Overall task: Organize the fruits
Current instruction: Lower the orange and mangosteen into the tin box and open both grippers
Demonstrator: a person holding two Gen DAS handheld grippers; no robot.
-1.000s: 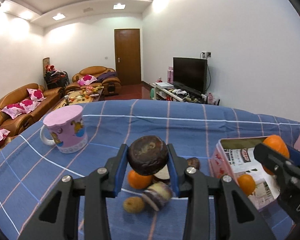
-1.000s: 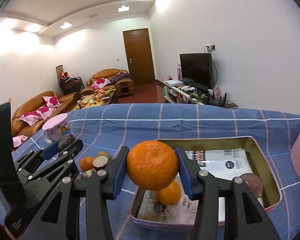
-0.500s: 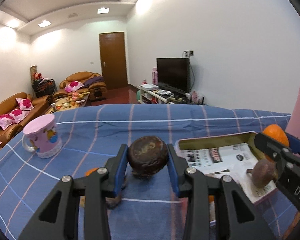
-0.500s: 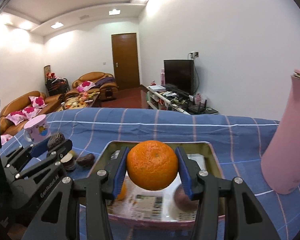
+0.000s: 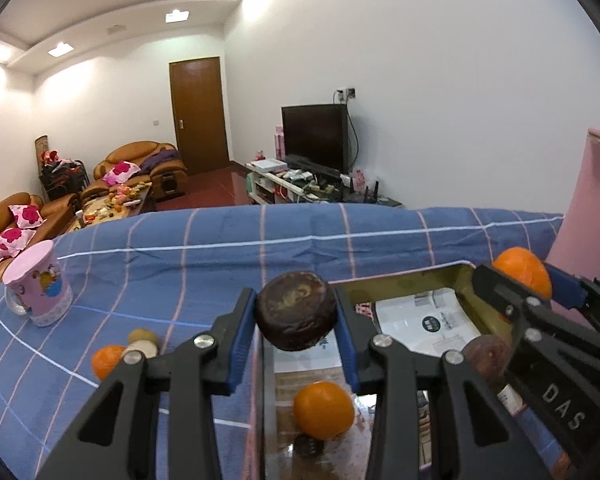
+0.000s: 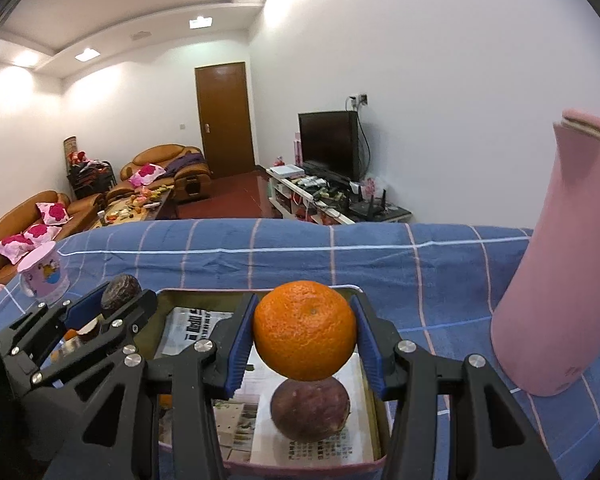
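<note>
Gripping an orange (image 6: 305, 330) and a dark fruit (image 5: 296, 316) over the tin (image 6: 260, 292), both fingers could drop them onto fruit below, making them roll.

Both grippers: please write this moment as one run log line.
left gripper: shut on dark fruit | right gripper: shut on orange | both over tray

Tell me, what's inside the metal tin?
The rectangular metal tin holds a printed paper lining, a dark purple round fruit and a small orange. Grippers hide other parts.
</note>
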